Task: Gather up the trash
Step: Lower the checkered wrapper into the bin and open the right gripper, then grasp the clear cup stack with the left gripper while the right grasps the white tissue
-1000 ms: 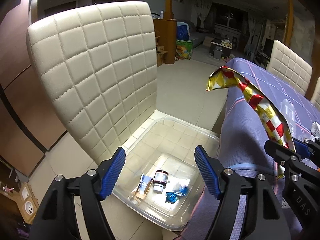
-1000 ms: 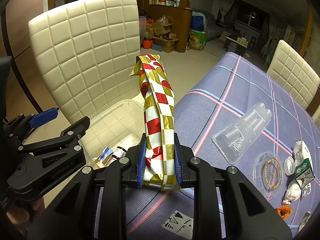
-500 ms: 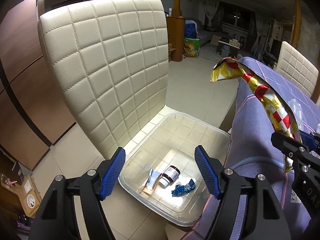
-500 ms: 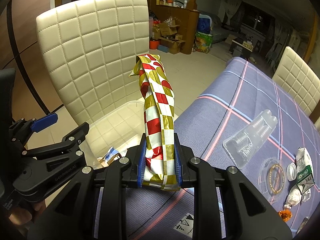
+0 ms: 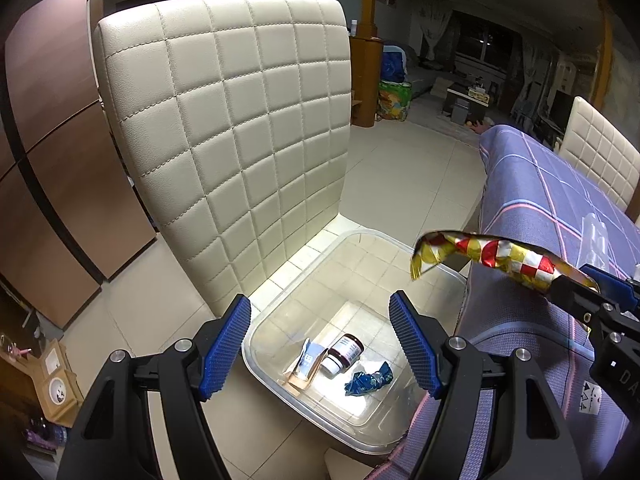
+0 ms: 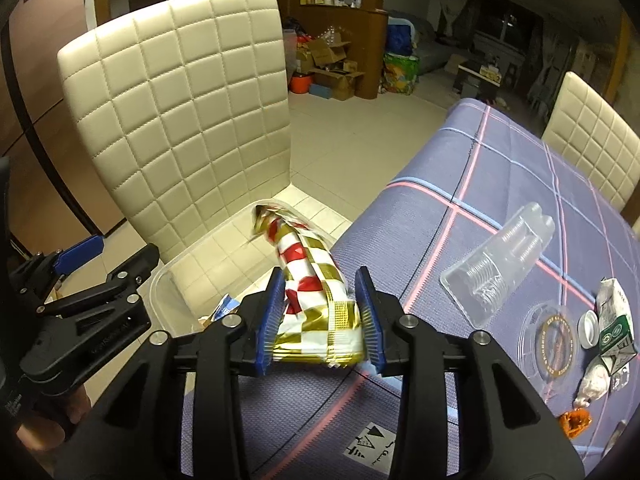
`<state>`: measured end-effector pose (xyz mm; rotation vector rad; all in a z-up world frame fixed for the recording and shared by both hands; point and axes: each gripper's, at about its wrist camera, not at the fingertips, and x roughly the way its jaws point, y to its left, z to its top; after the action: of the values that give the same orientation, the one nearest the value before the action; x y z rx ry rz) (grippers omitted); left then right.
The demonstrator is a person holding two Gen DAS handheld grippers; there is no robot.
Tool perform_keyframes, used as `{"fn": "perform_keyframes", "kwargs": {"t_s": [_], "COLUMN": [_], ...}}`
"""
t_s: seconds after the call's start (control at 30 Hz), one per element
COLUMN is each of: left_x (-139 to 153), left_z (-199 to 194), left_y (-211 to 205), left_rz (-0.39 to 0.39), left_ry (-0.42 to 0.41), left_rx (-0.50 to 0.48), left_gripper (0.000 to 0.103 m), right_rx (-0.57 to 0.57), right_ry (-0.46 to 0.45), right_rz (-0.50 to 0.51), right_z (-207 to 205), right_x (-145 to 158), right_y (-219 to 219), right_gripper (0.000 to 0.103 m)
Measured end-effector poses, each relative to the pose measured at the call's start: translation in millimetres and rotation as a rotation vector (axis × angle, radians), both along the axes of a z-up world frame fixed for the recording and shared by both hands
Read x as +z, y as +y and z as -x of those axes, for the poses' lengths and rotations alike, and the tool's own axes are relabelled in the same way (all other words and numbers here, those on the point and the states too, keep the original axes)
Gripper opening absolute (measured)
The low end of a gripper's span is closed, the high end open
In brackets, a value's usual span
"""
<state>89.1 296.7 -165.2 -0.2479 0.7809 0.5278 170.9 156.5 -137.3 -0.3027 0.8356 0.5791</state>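
Observation:
A clear plastic bin (image 5: 360,436) sits on the seat of a cream quilted chair (image 5: 232,140). In it lie a small brown bottle (image 5: 344,354), a small carton (image 5: 310,364) and a blue crumpled wrapper (image 5: 368,378). My left gripper (image 5: 320,344) is open and empty above the bin. My right gripper (image 6: 320,312) has opened; the red, white and gold checked wrapper (image 6: 312,280) sits loosely between its jaws, tipping forward over the bin's edge (image 6: 176,268). The wrapper also shows in the left wrist view (image 5: 496,258).
A table with a blue plaid cloth (image 6: 480,208) holds a clear plastic cup tray (image 6: 500,256), a round clear lid (image 6: 554,336), a white cap (image 6: 588,322), a green and white carton (image 6: 614,324) and an orange scrap (image 6: 576,420). Another cream chair (image 6: 592,136) stands behind it.
My right gripper's jaws have spread apart and the checked wrapper has tipped from upright down toward the bin. The left gripper has drawn back a little from the bin.

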Motion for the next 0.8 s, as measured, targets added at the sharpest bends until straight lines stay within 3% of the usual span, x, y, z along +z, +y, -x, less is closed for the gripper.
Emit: {"fn": "perform_keyframes", "kwargs": {"t_s": [0.33,0.53,0.8], "left_x": [5.7,12.1,25.5], "left_z": [0.9,0.9,-7.6], "left_y": [-13.0,-28.0,-73.1], "left_rz": [-0.011,-0.009,0.001], "left_ry": [-0.006,-0.015,-0.043], "left_rx": [-0.032,-0.067,-0.194], "left_gripper": [0.07,0.07,0.07], "right_rx": [-0.011,-0.039,-0.128], "right_ry": [-0.034,-0.034,-0.025], "right_rz": [-0.024,-0.039,-0.053], "right_z": [8.5,10.8,13.6], "right_x": [9.5,13.8,13.0], "right_y": [-9.1,-23.9,-70.7], "right_gripper": [0.057,0.057,0.057]}}
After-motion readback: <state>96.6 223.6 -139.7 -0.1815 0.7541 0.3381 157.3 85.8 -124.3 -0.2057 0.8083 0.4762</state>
